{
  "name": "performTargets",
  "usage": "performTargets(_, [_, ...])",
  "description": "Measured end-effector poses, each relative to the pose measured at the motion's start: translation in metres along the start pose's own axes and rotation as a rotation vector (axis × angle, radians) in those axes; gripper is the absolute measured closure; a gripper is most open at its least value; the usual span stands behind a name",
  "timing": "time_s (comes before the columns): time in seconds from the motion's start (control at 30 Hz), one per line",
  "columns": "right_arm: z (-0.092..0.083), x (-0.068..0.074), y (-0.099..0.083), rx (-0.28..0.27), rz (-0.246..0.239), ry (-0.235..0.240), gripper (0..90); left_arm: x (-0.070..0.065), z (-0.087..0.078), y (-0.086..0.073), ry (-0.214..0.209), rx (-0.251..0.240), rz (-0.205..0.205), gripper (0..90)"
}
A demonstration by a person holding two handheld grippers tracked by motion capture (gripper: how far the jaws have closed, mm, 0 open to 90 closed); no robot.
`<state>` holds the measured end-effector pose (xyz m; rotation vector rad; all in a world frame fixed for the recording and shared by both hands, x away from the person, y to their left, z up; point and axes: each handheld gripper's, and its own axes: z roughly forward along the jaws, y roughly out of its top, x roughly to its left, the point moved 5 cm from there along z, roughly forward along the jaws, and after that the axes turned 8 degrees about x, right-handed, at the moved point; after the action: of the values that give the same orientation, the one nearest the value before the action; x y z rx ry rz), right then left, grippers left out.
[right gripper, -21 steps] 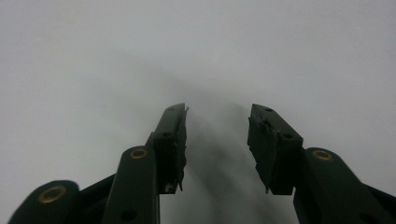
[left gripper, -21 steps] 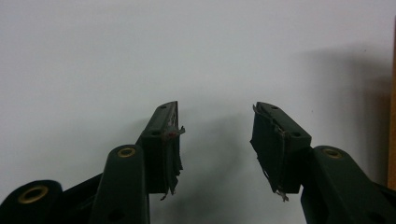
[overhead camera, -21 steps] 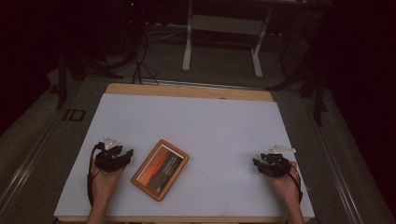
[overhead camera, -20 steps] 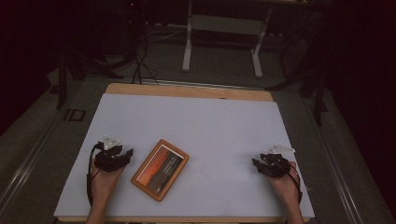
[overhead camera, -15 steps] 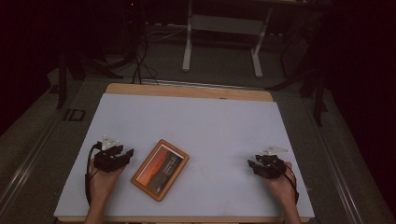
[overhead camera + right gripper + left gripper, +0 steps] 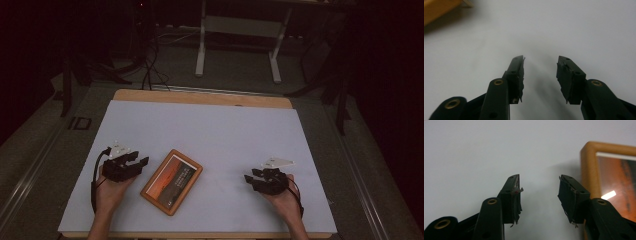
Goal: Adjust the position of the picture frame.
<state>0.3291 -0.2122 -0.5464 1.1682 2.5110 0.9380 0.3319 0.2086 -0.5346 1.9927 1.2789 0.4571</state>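
A picture in an orange wooden frame [image 6: 172, 181] lies flat on the white table sheet [image 6: 210, 130], near the front and left of centre. My left gripper [image 6: 140, 163] rests just left of the frame, open, with nothing between its jaws. In the left gripper view the frame's corner [image 6: 590, 165] lies right of the gripper [image 6: 540, 182]. My right gripper [image 6: 251, 179] sits at the front right, open and empty, well apart from the frame. In the right gripper view the gripper [image 6: 540, 62] faces bare sheet, and the frame's edge [image 6: 439, 10] shows at the top left.
The sheet covers a wooden tabletop whose far edge [image 6: 200, 96] shows as a tan strip. Beyond the table stand a white metal stand [image 6: 237, 30] and loose cables [image 6: 147, 65] on a dark floor.
My right hand and gripper have slid a little left toward the table's middle. The left gripper and the frame have stayed put.
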Motion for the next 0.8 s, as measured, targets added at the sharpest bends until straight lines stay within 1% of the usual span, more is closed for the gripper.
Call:
performTargets(0.03, [0.001,0.005,0.003,0.001,-0.008,0.008,55.4,-0.001,-0.001,0.003,-0.021,0.003,0.002,51.7])
performTargets(0.13, [0.005,0.019,0.011,0.005,-0.039,0.038,53.5,-0.003,-0.002,0.009,-0.06,-0.001,0.024,51.0])
performTargets(0.17, [0.006,0.024,0.014,0.008,-0.047,0.043,52.7,-0.004,-0.001,0.01,-0.081,0.002,0.025,50.6])
performTargets(0.23, [0.009,0.03,0.02,0.013,-0.067,0.052,50.6,-0.006,0.001,0.012,-0.102,0.015,0.041,50.5])
performTargets(0.3, [0.011,0.038,0.026,0.011,-0.076,0.068,48.0,-0.009,0.003,0.013,-0.138,0.027,0.048,50.4])
performTargets(0.37, [0.014,0.045,0.031,0.006,-0.078,0.091,45.6,-0.012,0.005,0.014,-0.189,0.032,0.056,50.1])
performTargets(0.4, [0.015,0.049,0.034,0.007,-0.079,0.104,44.7,-0.013,0.006,0.015,-0.202,0.04,0.062,49.5])
performTargets(0.47, [0.02,0.056,0.039,0.01,-0.083,0.119,42.5,-0.015,0.008,0.016,-0.207,0.06,0.075,47.6])
performTargets(0.57, [0.028,0.07,0.046,0.014,-0.095,0.134,39.0,-0.019,0.009,0.016,-0.24,0.074,0.092,45.8])
performTargets(0.63, [0.032,0.076,0.05,0.013,-0.097,0.14,35.2,-0.021,0.01,0.016,-0.267,0.077,0.096,44.9])
performTargets(0.73, [0.037,0.084,0.055,0.013,-0.099,0.149,30.9,-0.023,0.011,0.015,-0.281,0.092,0.111,42.8])
performTargets(0.8, [0.04,0.089,0.057,0.017,-0.106,0.163,29.6,-0.025,0.012,0.015,-0.3,0.096,0.111,40.0])
